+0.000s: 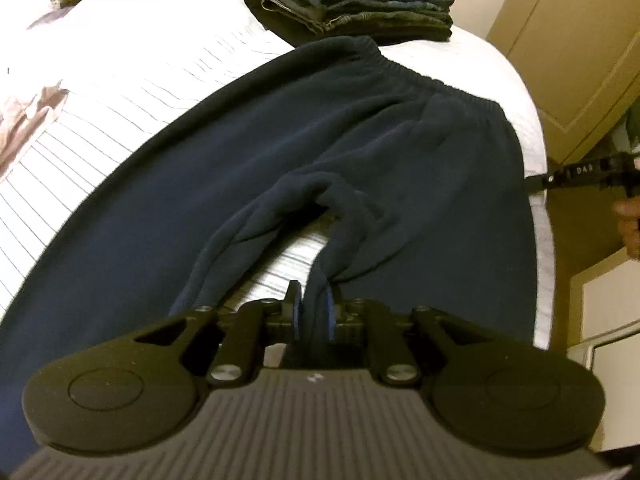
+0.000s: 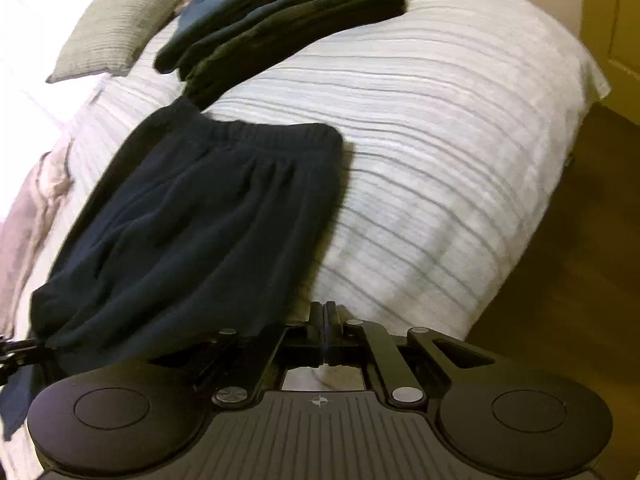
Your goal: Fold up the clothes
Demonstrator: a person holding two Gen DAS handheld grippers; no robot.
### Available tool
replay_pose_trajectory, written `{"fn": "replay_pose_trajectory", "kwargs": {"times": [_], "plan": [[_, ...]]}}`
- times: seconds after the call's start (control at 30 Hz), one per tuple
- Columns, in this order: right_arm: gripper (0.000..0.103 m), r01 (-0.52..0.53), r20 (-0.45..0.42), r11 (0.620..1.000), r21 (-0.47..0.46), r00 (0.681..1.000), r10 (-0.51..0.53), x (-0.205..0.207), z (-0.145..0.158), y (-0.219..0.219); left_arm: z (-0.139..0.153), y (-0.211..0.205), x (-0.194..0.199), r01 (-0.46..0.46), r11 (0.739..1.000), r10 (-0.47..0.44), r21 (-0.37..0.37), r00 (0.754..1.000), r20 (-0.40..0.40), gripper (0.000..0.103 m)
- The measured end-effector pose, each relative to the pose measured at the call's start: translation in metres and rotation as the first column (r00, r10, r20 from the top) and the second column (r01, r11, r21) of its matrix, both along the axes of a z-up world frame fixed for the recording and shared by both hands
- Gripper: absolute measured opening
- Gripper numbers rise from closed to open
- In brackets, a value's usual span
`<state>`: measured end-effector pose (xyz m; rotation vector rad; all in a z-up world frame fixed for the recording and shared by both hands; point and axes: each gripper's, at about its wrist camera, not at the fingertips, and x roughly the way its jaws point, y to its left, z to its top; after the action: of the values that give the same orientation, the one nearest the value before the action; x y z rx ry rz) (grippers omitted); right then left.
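navy sweatpants (image 1: 280,152) spread flat on the striped bed (image 2: 440,160), left gripper (image 1: 312,312) fingers clamped on a pant leg at 6 o'clock, right gripper (image 2: 325,320) fingers pressed together holding nothing, folded clothes pile (image 2: 280,20) at 12 o'clock

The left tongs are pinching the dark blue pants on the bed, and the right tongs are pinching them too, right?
Not quite. The left tongs do pinch the dark blue pants on the bed, as the left wrist view shows. But the right tongs are shut on nothing: the right wrist view shows them closed beside the pants, over the striped bedspread.
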<state>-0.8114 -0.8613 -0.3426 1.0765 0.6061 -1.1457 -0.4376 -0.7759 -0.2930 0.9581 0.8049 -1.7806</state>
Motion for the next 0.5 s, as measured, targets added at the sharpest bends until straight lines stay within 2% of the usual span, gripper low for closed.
{"fn": "replay_pose_trajectory", "kwargs": {"times": [0.13,0.23,0.27,0.3,0.33,0.5], "plan": [[0.001,-0.02,-0.011,1.0,-0.002,1.0,0.02,0.007,0.007,0.003,0.009,0.014,0.011,-0.038,0.998,0.038,-0.042,0.999,0.009,0.02],[0.005,-0.06,-0.023,0.998,-0.002,0.998,0.06,0.019,0.014,0.014,0.018,0.044,0.026,-0.078,0.996,0.08,-0.051,0.996,0.026,0.026],[0.022,-0.076,-0.027,0.997,-0.003,0.997,0.076,0.024,0.017,0.019,0.02,0.058,0.033,-0.096,0.994,0.098,-0.045,0.995,0.035,0.027],[0.057,-0.093,-0.031,0.996,-0.005,0.995,0.093,0.031,0.02,0.024,0.021,0.071,0.038,-0.114,0.993,0.115,-0.036,0.992,0.045,0.027],[0.068,-0.11,-0.034,0.994,-0.011,0.993,0.109,0.038,0.022,0.032,0.021,0.087,0.044,-0.13,0.991,0.132,-0.023,0.99,0.058,0.029],[0.07,-0.25,-0.049,0.968,-0.018,0.967,0.249,0.091,0.029,0.075,0.017,0.203,0.071,-0.198,0.978,0.185,0.068,0.97,0.156,0.033]]}}
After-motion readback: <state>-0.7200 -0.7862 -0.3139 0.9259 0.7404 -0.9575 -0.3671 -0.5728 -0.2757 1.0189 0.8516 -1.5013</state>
